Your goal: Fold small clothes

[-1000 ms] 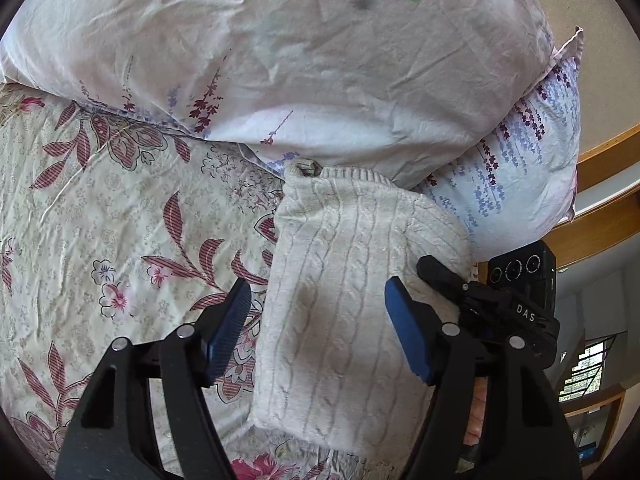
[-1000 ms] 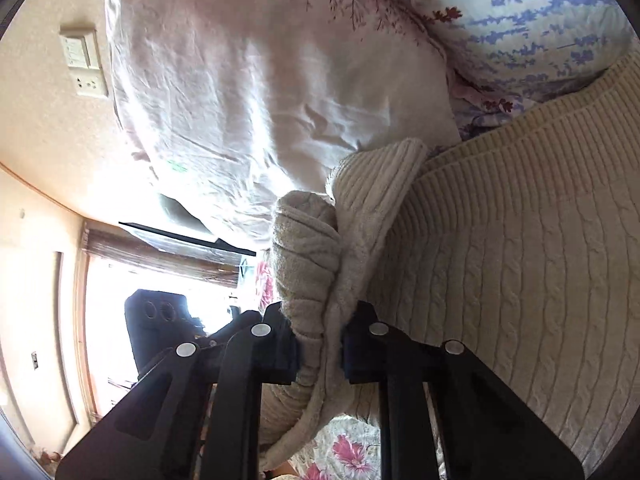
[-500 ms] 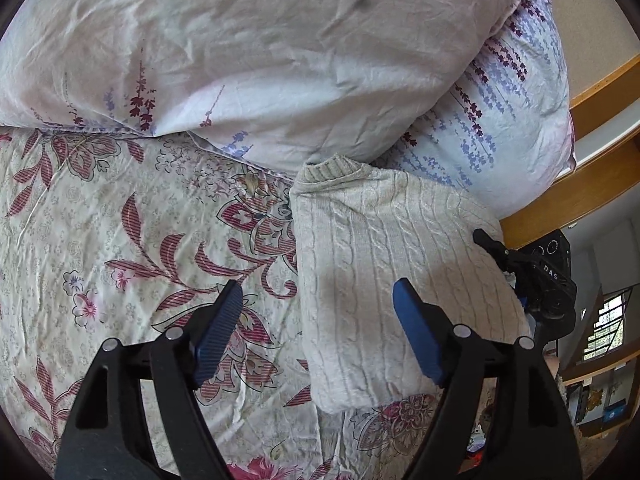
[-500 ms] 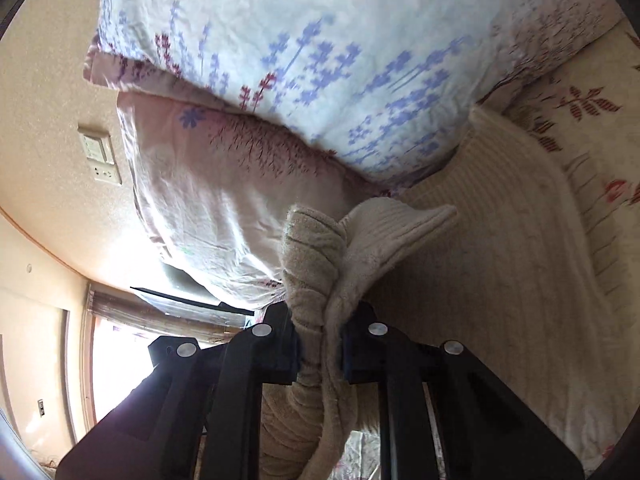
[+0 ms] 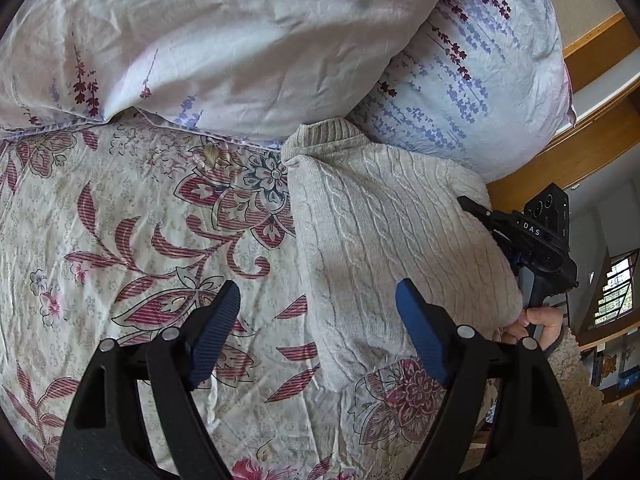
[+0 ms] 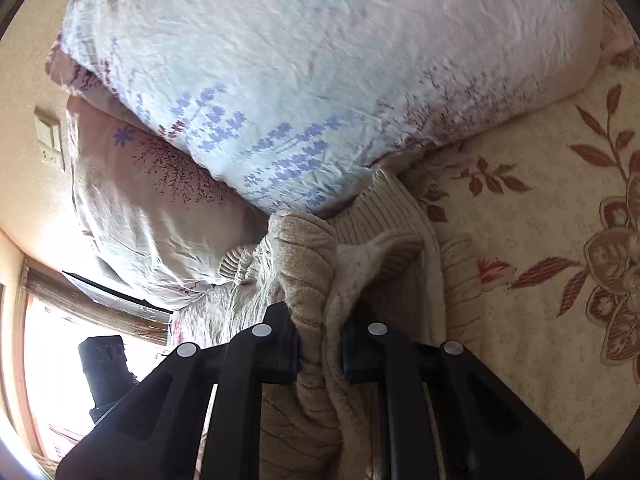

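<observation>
A cream cable-knit sweater (image 5: pixel 392 240) lies folded on the floral bedsheet (image 5: pixel 120 240), its collar against the pillows. My left gripper (image 5: pixel 318 296) hovers over the sweater's near left edge. Its jaws are opening, and its blue pads (image 5: pixel 216 328) stand clear of the knit. At the sweater's far right edge, a hand (image 5: pixel 536 324) holds the other tool's black body (image 5: pixel 536 236). In the right wrist view, my right gripper (image 6: pixel 318 344) is shut on a bunched fold of the sweater (image 6: pixel 308 264), which drapes over and below the fingers.
Two pillows, a pale pink one (image 5: pixel 240 40) and a lavender-print one (image 5: pixel 480 80), are stacked behind the sweater. A wooden headboard (image 5: pixel 580 152) runs at the right. The right wrist view shows a wall switch (image 6: pixel 50 136) and a bright window (image 6: pixel 48 360) at left.
The left jaws have widened and the left gripper has drawn away from the sweater towards its near left edge. The right gripper swung with the gripped fold, so the bedsheet now shows at right.
</observation>
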